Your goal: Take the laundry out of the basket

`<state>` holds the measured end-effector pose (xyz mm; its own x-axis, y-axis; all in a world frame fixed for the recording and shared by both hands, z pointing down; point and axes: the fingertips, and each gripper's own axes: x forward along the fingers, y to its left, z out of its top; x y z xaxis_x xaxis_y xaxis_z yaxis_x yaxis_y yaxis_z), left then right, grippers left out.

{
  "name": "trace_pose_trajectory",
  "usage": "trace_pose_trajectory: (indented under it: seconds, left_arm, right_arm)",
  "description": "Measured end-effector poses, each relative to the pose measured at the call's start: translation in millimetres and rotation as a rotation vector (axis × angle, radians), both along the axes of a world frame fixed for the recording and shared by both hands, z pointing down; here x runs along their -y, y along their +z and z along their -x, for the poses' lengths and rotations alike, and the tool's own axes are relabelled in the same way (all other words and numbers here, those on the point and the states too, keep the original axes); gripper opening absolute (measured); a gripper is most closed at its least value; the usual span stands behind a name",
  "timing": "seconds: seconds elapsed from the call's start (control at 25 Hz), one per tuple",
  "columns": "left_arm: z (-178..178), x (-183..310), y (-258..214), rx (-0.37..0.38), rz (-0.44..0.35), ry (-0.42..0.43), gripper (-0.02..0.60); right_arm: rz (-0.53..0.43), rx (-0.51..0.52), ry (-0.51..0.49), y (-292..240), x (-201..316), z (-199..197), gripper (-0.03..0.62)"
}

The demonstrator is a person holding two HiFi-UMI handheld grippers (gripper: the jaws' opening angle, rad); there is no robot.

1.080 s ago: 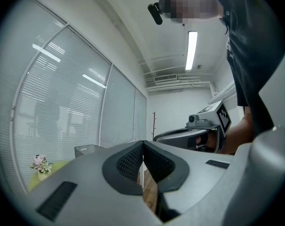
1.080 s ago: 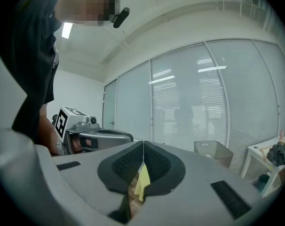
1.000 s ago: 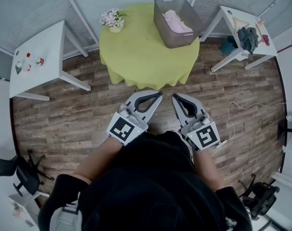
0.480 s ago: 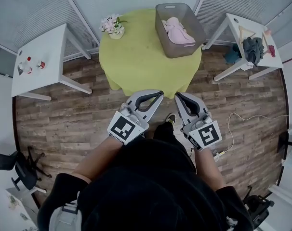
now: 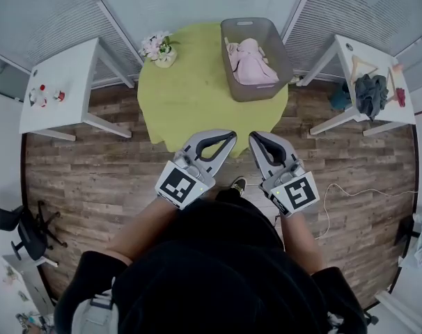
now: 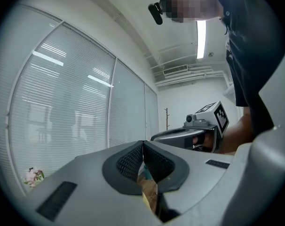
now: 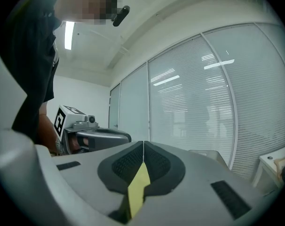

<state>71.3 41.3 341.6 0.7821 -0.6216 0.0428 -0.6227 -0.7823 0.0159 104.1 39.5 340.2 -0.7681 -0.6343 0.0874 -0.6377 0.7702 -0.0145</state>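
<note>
Pink laundry (image 5: 251, 62) in grey plastic basket (image 5: 279, 47) on round green tabletop (image 5: 190, 82); left tongs (image 5: 231, 136), right tongs (image 5: 253, 137) clenched, empty; advise opening before reach

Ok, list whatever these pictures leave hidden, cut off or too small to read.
- Head view: anything beneath the pink laundry in the grey plastic basket; the cloth and the basket walls cover it.
- Head view: the small red-and-white items on the white side table are too small to identify.
- Head view: the dark bundled clothing on the other white table; piece count unclear.
</note>
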Motion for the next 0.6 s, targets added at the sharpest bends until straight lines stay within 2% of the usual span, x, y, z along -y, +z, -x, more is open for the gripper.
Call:
trace_pose_trajectory:
  seconds: [0.32,0.6]
  left_arm:
    - [-45.1,34.0,-2.8,0.021,-0.007,-0.063,0.011]
    - [-68.8,52.5,-1.6,0.041,-0.012,-0.103,0.011]
  right_arm:
    - [-0.006,0.038,-0.056,-4.2,35.7,-43.8,0.025]
    - [0.004,0.049,-0.083,0.3,56.4,-71.0,0.025]
